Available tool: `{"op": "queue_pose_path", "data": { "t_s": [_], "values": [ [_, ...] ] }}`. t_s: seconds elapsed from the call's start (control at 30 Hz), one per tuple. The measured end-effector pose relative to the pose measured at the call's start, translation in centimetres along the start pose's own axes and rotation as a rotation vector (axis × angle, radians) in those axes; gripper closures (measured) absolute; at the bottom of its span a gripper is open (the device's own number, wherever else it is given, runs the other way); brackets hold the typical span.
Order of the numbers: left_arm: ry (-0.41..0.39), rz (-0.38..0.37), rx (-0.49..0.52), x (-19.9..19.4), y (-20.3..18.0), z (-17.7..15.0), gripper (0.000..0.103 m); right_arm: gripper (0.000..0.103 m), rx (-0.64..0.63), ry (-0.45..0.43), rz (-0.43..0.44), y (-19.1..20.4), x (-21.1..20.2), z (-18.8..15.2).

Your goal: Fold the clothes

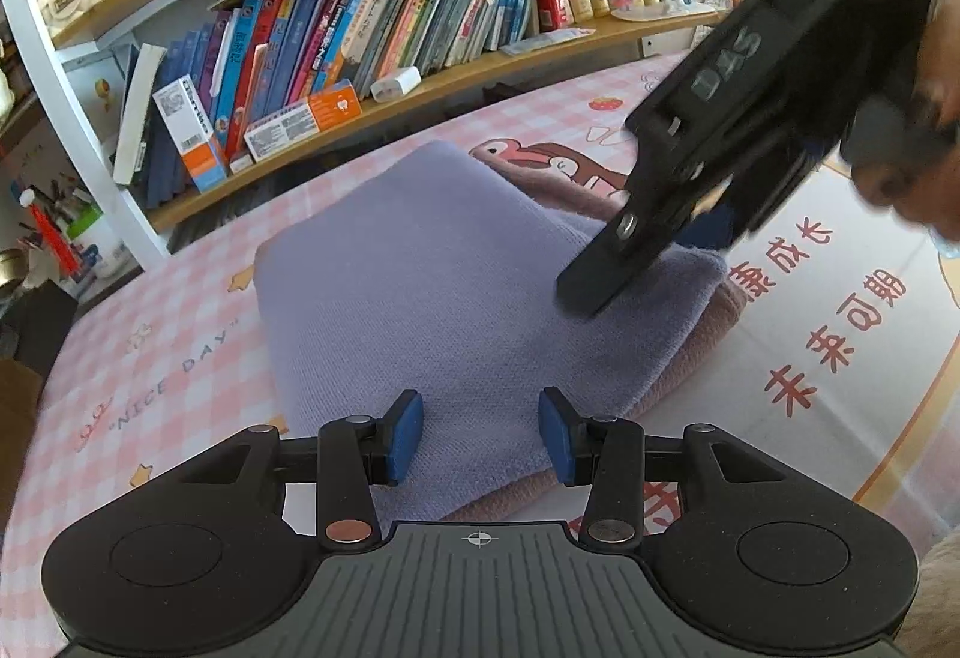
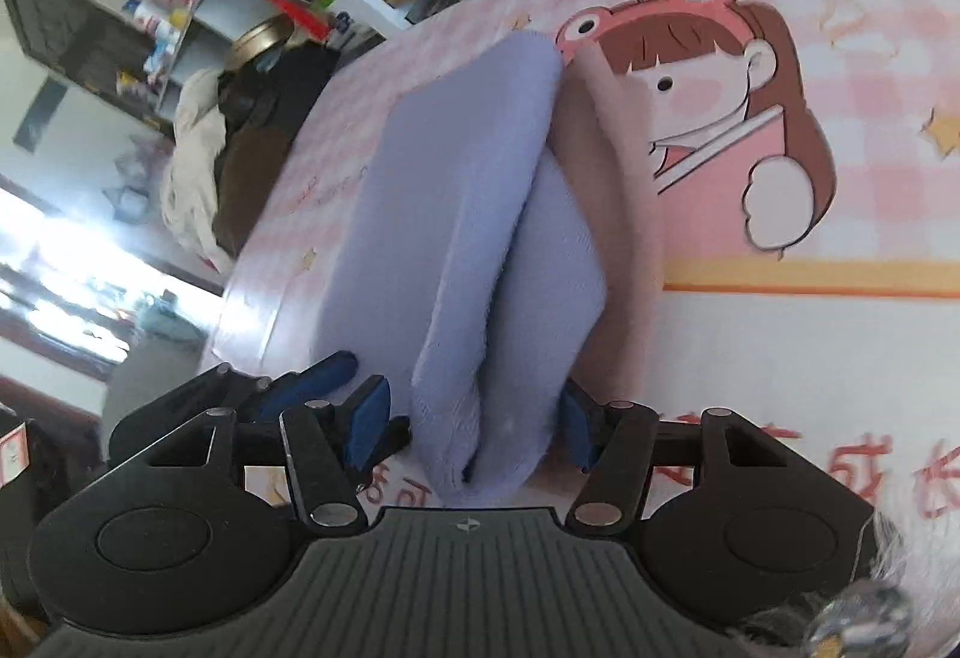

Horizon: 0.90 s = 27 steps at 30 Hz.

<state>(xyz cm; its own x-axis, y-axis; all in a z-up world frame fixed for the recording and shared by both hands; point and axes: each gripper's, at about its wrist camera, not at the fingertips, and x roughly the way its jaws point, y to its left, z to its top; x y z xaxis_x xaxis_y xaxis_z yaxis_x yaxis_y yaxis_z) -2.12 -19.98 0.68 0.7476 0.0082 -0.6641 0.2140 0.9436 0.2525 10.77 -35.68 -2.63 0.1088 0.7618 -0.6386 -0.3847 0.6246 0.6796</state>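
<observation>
While your left claw (image 1: 480, 436) hovers with its blue rubber pads spread and nothing between them, it sits just above the near edge of the lavender knit garment (image 1: 456, 286), which lies folded into a thick, soft-cornered rectangle on the worktop (image 1: 840, 388). Under the lavender piece you can see a dusty pink knit garment (image 1: 690, 358), its ribbed edge showing along the right and near sides. The worktop is covered by a smooth, glossy printed cloth: pink and white checks, a cartoon girl (image 2: 720, 75) in a frog hood, and red characters. Your right claw (image 2: 474, 418) straddles a raised fold of the lavender fabric; the bunched, fuzzy cloth fills the gap between the blue pads, but you cannot tell from either view whether the pads actually press on it. In the left wrist view, that right claw comes in from the upper right as a black, blocky body with its flat finger tip resting on the garment's far right corner. Behind the worktop, a curved wooden bookshelf (image 1: 420, 87) holds a tight row of colourful, glossy book spines.
</observation>
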Motion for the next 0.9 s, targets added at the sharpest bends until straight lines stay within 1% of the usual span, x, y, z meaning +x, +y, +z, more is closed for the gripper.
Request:
{"op": "queue_pose_path", "data": {
  "t_s": [0.1, 0.17, 0.3, 0.37, 0.43, 0.53, 0.6, 0.67, 0.9],
  "values": [
    [-0.051, 0.015, -0.016, -1.5, 0.6, 0.8, 0.060, 0.046, 0.075, -0.061, 0.044, -0.8, 0.2, 0.5],
    [-0.069, 0.021, -0.028, -1.9, 0.9, 1.1, 0.060, 0.046, 0.090, -0.080, 0.080, -0.9, -0.1, 0.9],
    [0.040, 0.031, -0.022, 0.5, 0.9, -0.2, 0.060, 0.046, 0.123, -0.101, 0.113, -1.2, 0.2, 1.3],
    [0.033, 0.034, -0.021, 0.5, 0.8, -0.5, 0.060, 0.045, 0.164, -0.113, 0.123, -1.6, 0.9, 1.5],
    [0.026, 0.034, -0.021, 0.5, 0.7, -0.8, 0.060, 0.042, 0.205, -0.117, 0.135, -1.9, 1.7, 1.7],
    [0.024, 0.029, -0.023, 0.4, 0.8, -0.9, 0.060, 0.042, 0.221, -0.114, 0.144, -1.6, 2.7, 2.2],
    [0.022, 0.030, -0.026, 0.4, 0.9, -1.1, 0.060, 0.043, 0.199, -0.130, 0.150, -0.8, 2.7, 2.5],
    [0.021, 0.031, -0.030, 0.3, 0.9, -1.2, 0.060, 0.043, 0.146, -0.171, 0.166, 0.6, 1.8, 2.7],
    [0.016, 0.027, -0.058, 0.3, 1.5, -1.3, 0.060, 0.043, -0.090, -0.330, 0.147, 5.7, 0.0, 2.0]
  ]
}}
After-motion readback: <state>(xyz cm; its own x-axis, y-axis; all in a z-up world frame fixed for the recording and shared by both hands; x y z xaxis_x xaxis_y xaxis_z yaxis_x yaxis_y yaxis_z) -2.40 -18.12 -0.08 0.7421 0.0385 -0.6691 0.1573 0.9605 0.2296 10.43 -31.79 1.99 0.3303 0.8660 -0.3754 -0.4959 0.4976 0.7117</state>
